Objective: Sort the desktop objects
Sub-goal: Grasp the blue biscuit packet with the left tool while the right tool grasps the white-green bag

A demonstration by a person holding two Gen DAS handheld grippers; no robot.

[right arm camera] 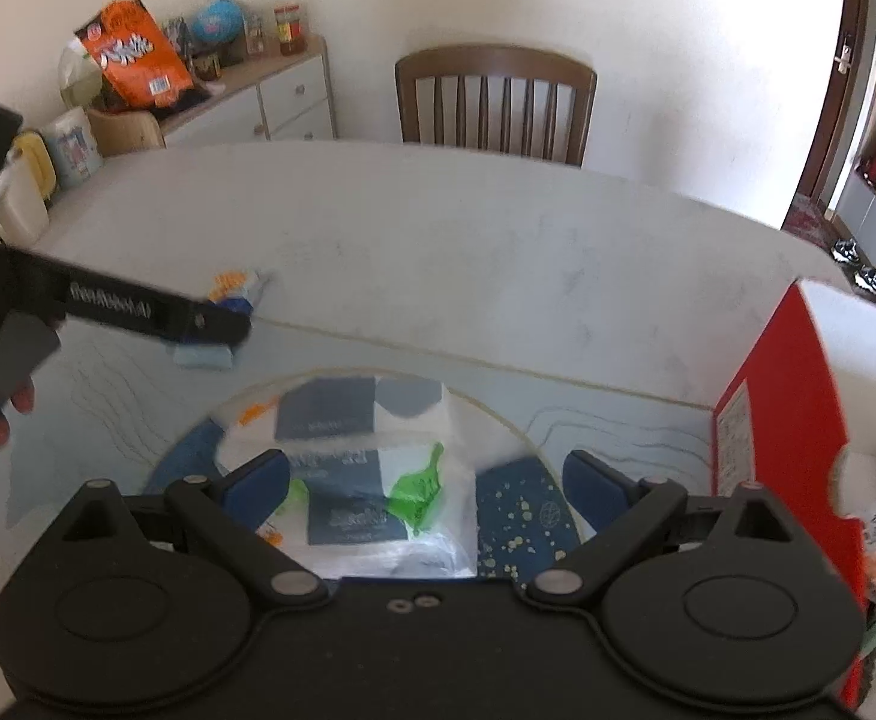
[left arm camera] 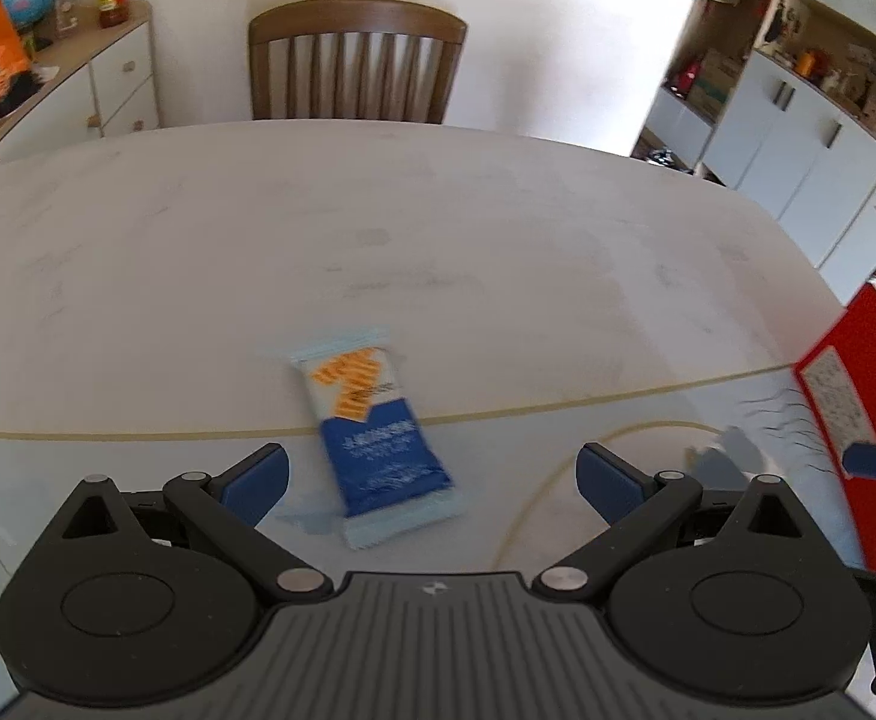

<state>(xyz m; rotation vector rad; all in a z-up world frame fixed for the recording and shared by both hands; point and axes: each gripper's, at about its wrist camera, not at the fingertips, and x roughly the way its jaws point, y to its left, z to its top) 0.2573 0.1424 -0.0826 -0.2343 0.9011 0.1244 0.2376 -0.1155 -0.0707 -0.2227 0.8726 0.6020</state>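
A blue, white and orange snack packet (left arm camera: 372, 438) lies flat on the table, across the edge of a pale mat. My left gripper (left arm camera: 432, 480) is open, its blue pads on either side of the packet's near end, just above it. In the right wrist view the left gripper (right arm camera: 222, 324) hangs over the same packet (right arm camera: 228, 294). My right gripper (right arm camera: 426, 486) is open and empty above a clear plastic bag of packets (right arm camera: 366, 480) with a green patch, lying on a round blue plate (right arm camera: 516, 522).
A red box (left arm camera: 858, 420) stands open at the right, also in the right wrist view (right arm camera: 786, 420), with wrappers beside it. A wooden chair (left arm camera: 357, 60) stands behind the white table (left arm camera: 378, 210). A sideboard with an orange bag (right arm camera: 132, 54) is at the back left.
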